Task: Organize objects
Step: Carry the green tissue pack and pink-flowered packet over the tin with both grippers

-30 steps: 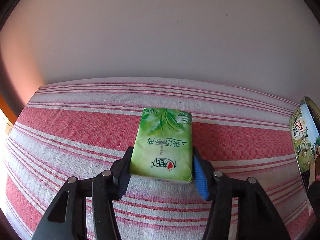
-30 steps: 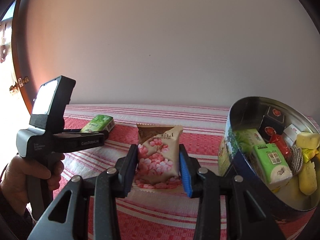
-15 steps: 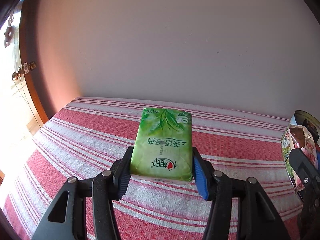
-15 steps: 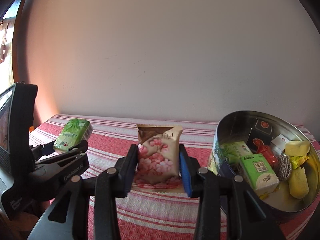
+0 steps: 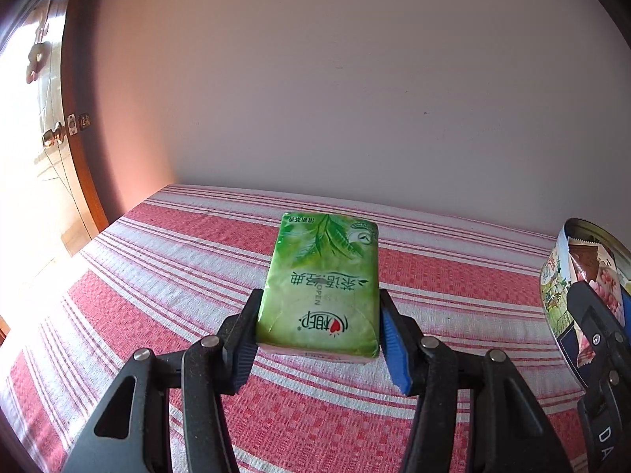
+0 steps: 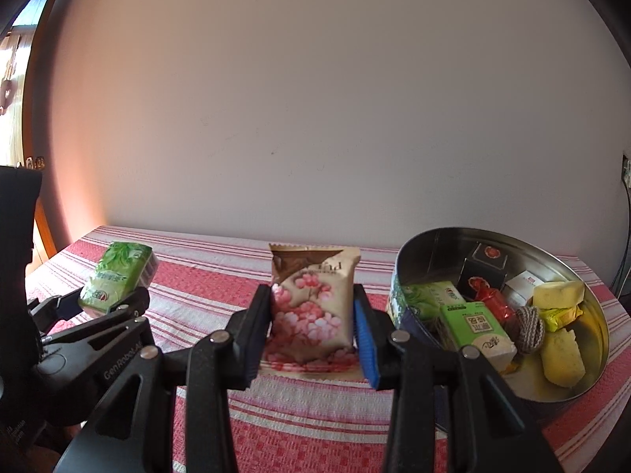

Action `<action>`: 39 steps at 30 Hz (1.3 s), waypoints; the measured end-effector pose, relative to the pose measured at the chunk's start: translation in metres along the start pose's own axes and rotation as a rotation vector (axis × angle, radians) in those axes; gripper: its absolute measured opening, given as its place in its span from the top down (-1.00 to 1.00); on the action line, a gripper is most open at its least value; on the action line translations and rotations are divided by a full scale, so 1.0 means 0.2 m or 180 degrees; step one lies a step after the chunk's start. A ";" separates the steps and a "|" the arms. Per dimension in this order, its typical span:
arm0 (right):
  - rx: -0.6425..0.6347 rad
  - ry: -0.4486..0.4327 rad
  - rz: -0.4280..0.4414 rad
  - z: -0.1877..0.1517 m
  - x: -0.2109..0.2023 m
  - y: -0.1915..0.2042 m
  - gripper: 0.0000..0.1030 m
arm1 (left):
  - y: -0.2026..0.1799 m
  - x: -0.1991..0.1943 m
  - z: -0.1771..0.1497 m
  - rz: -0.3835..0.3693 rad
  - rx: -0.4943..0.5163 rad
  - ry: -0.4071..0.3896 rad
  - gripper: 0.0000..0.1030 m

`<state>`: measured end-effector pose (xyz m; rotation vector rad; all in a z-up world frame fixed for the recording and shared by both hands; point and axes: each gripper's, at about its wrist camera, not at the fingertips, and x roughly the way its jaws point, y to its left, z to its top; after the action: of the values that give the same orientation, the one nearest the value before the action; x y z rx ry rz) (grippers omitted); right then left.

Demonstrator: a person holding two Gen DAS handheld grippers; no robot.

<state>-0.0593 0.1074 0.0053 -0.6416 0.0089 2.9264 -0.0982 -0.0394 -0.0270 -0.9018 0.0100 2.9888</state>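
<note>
Both tongs are loaded: your left tongs (image 5: 319, 339) pinch the green tissue pack (image 5: 321, 283), your right tongs (image 6: 313, 331) the pink snack bag (image 6: 313, 307) (slippery). The crowded tin (image 6: 434, 252) sits right; collide above it and something drops on the desk (image 6: 315, 425).

In the left wrist view the round tin (image 5: 554, 287) is cut off at the right edge; the right claw (image 5: 591, 315) covers part of it, so its contents are probably unreadable there
</note>
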 end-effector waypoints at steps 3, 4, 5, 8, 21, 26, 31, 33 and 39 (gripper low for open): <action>0.0029 0.0016 -0.0010 -0.01 -0.01 -0.02 0.22 | -0.01 -0.03 -0.02 -0.0003 0.0003 -0.0019 -0.11; 0.0035 0.0020 -0.0012 -0.02 -0.01 -0.04 0.22 | 0.00 -0.03 -0.03 -0.0007 0.0004 -0.0023 -0.11; 0.0039 0.0023 -0.0015 -0.02 -0.01 -0.05 0.22 | 0.00 -0.04 -0.04 -0.0010 0.0005 -0.0028 -0.11; 0.0033 0.0025 -0.0019 -0.03 -0.03 -0.05 0.22 | -0.05 -0.09 -0.05 -0.0001 0.0001 -0.0039 -0.11; 0.0033 0.0014 -0.0048 -0.06 -0.09 -0.15 0.22 | -0.13 -0.18 -0.11 -0.0077 0.0003 -0.0030 -0.11; 0.0018 0.0000 -0.0044 -0.06 -0.12 -0.17 0.22 | -0.17 -0.20 -0.13 -0.0090 0.0023 -0.0041 -0.11; -0.0038 -0.0003 -0.0040 -0.08 -0.15 -0.19 0.22 | -0.22 -0.24 -0.14 -0.0118 0.0046 -0.0047 -0.11; -0.0049 -0.0024 -0.0042 -0.08 -0.16 -0.20 0.22 | -0.24 -0.25 -0.15 -0.0125 0.0064 -0.0058 -0.11; -0.0040 -0.0067 -0.0060 -0.09 -0.20 -0.26 0.22 | -0.30 -0.27 -0.16 -0.0170 0.0047 -0.0053 -0.11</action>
<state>-0.0086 0.1533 0.0070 -0.6092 -0.0179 2.9173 -0.0335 0.0195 -0.0244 -0.8617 0.0076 2.9430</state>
